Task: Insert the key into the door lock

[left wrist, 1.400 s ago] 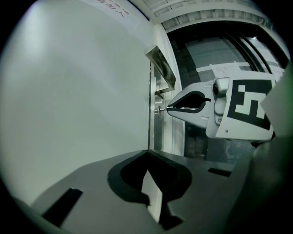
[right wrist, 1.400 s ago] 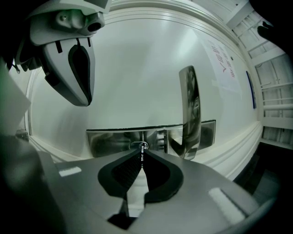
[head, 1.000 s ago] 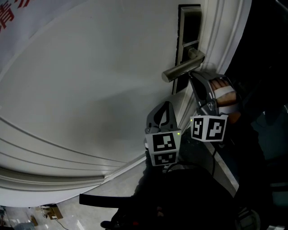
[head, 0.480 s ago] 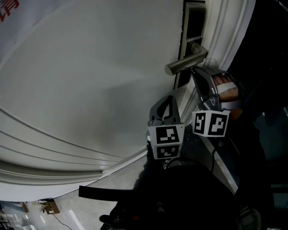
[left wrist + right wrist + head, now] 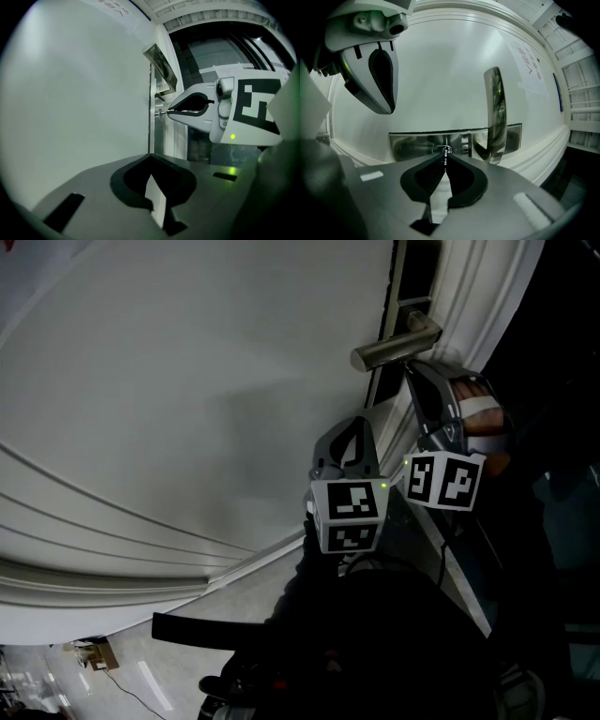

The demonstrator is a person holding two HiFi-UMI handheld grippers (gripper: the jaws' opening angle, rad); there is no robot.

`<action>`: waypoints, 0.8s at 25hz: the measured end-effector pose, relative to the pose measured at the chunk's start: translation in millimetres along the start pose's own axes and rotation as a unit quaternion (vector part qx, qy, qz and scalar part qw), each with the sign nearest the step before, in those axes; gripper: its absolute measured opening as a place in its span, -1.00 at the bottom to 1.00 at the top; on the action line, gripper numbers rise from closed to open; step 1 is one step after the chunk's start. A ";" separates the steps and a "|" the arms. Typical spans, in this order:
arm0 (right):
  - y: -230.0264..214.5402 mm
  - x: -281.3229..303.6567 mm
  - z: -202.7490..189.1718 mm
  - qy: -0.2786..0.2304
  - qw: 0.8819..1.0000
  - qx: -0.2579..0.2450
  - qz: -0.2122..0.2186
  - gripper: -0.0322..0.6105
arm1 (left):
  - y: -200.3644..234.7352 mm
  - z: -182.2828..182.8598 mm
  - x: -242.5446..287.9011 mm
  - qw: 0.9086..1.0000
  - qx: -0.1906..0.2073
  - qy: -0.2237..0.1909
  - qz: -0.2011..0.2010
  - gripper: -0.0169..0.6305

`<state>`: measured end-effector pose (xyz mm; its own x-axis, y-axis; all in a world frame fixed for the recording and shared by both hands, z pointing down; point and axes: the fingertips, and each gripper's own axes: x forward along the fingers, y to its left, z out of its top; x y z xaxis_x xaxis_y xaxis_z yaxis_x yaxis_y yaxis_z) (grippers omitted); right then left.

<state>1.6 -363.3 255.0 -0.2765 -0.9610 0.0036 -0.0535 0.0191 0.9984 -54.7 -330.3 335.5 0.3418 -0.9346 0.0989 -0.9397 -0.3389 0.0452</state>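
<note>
The steel lock plate (image 5: pixel 412 144) lies across the white door (image 5: pixel 440 70), with the lever handle (image 5: pixel 494 117) to its right. My right gripper (image 5: pixel 445 158) is shut on a thin metal key (image 5: pixel 446 159), whose tip is at the round keyhole (image 5: pixel 442 149). How deep it sits cannot be told. In the left gripper view, the right gripper (image 5: pixel 169 111) holds the key (image 5: pixel 164 111) against the lock plate (image 5: pixel 153 101), below the handle (image 5: pixel 161 70). My left gripper (image 5: pixel 150 157) is shut on nothing and hangs a little before the door, below the lock. In the head view, the left gripper (image 5: pixel 349 426) is beside the right gripper (image 5: pixel 411 371).
The moulded door frame (image 5: pixel 473 296) runs just right of the lock. Raised panel mouldings (image 5: pixel 112 549) curve across the lower door. A person's hand (image 5: pixel 478 413) grips the right tool. A dark opening (image 5: pixel 220 56) lies beyond the door edge.
The head view has shifted, so the handle and lock sit higher in the frame. Both grippers keep their places relative to the door, the right one still at the lock.
</note>
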 end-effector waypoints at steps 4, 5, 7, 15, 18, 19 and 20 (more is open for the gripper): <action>-1.2 0.3 0.6 -0.001 1.000 0.000 -0.002 -0.86 | 1.1 -0.1 -0.4 1.000 0.002 0.001 0.002 -0.94; -1.4 0.7 0.8 -0.001 1.000 0.000 -0.002 -0.86 | 1.4 -0.2 -0.4 1.000 0.002 0.002 0.002 -0.94; -1.0 0.7 1.4 0.001 1.000 -0.001 0.000 -0.86 | 1.6 -0.5 -1.2 1.000 0.001 0.003 0.003 -0.94; -1.2 0.7 1.9 0.003 1.000 -0.001 -0.003 -0.86 | 2.7 -2.0 -2.4 1.000 -0.001 0.005 0.000 -0.94; -0.7 0.3 2.0 0.002 1.000 -0.002 -0.002 -0.86 | 3.1 -1.6 -3.4 1.000 -0.002 0.004 0.002 -0.94; -1.1 0.4 1.8 0.002 1.000 -0.002 -0.003 -0.86 | 3.2 -1.3 -3.4 1.000 -0.001 0.004 0.003 -0.94; -1.3 0.4 1.6 0.003 1.000 -0.002 -0.003 -0.86 | 3.2 -1.4 -3.5 1.000 -0.001 0.004 0.003 -0.94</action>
<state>0.0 -363.3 253.6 -0.2712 -0.9625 -0.0022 -0.0510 0.0121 0.9986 -59.0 -328.0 336.6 0.3366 -0.9356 0.1069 -0.9416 -0.3334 0.0470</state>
